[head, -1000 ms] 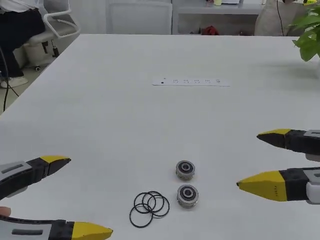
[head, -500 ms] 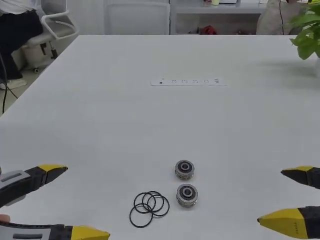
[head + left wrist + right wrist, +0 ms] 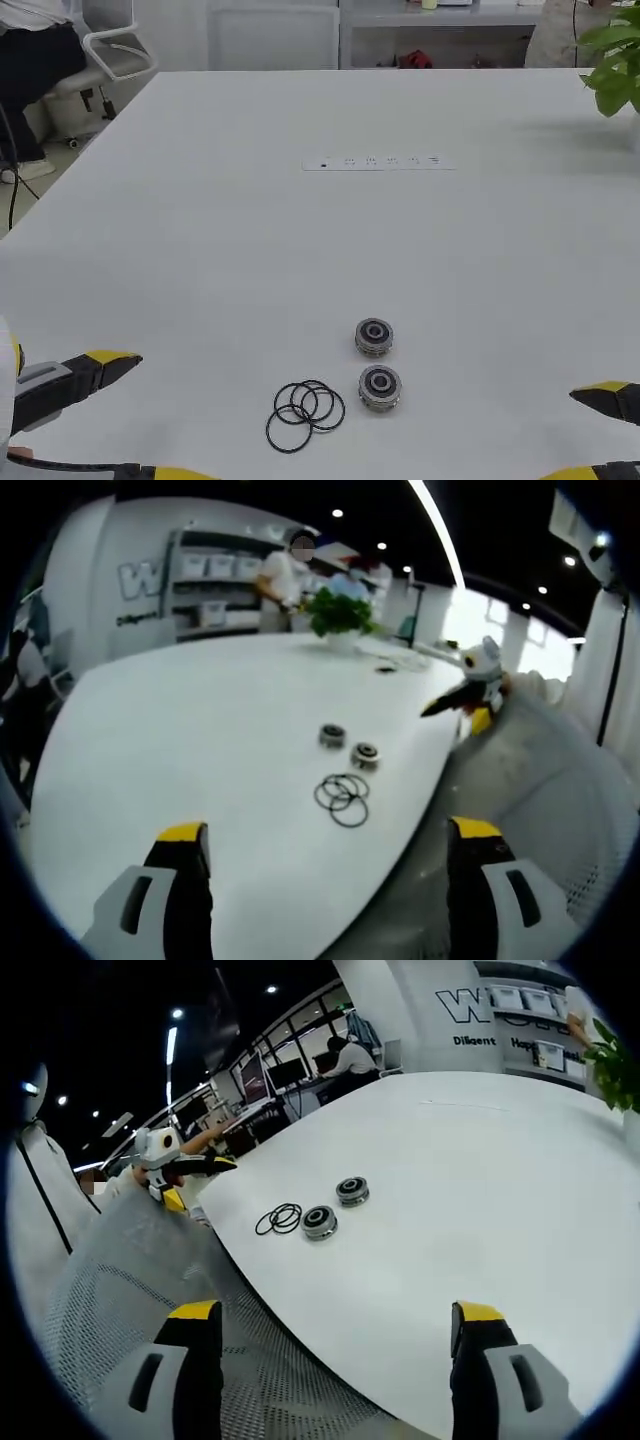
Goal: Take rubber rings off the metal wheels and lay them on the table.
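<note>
at the bottom left corner of the head view the left gripper reached in over the white table, its two yellow-tipped jaws spread wide apart and holding nothing. at the bottom right corner the right gripper stood the same way, released, jaws parted and bare, with its tips poking in from the frame edge. in each gripper view the gripper's own two jaws rose from the bottom well apart, with bare table between them.

a little up from the bottom edge, just left of centre, the rubber rings lay flat on the table in a small loose bunch, thin black loops overlapping one another. neither gripper touched them. just to their right sat the near metal wheel, close beside the bunch but apart from it. directly above it in the frame sat the far metal wheel, near the first with a slim gap between them. both wheels lay flat with a dark centre facing up; whether any ring was on them was too small to tell.

higher, around mid-frame, a white power strip lay across the table. at the upper right edge hung the green leaves of a plant, and in the upper left corner stood a white chair beyond the table.
</note>
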### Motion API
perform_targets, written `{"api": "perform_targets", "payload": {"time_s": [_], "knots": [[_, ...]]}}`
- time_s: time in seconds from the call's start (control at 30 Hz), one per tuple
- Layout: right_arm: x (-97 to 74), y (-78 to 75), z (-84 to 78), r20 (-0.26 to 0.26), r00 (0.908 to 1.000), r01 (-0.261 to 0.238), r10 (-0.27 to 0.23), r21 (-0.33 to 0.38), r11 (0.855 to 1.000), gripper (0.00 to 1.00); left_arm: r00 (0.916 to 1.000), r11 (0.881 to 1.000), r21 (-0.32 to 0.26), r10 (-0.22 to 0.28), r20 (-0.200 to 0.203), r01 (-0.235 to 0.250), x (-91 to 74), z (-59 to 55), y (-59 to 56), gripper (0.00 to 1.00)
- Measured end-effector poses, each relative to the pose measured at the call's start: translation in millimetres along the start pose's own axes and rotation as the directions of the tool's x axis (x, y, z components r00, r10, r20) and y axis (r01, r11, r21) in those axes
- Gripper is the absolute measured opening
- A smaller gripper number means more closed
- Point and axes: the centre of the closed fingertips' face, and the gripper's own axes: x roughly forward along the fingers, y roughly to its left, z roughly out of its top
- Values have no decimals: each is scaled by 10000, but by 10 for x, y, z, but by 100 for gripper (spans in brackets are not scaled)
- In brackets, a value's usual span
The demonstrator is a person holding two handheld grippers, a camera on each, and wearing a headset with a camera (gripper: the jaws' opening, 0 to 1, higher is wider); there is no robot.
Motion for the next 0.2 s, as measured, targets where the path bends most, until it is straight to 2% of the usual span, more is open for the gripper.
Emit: {"api": "perform_targets", "payload": {"time_s": [0.2], "knots": [[19, 26, -33, -60, 10000, -18, 19, 102, 9999, 92, 9999, 10000, -31, -28, -170, 27, 13, -53, 21, 100]]}}
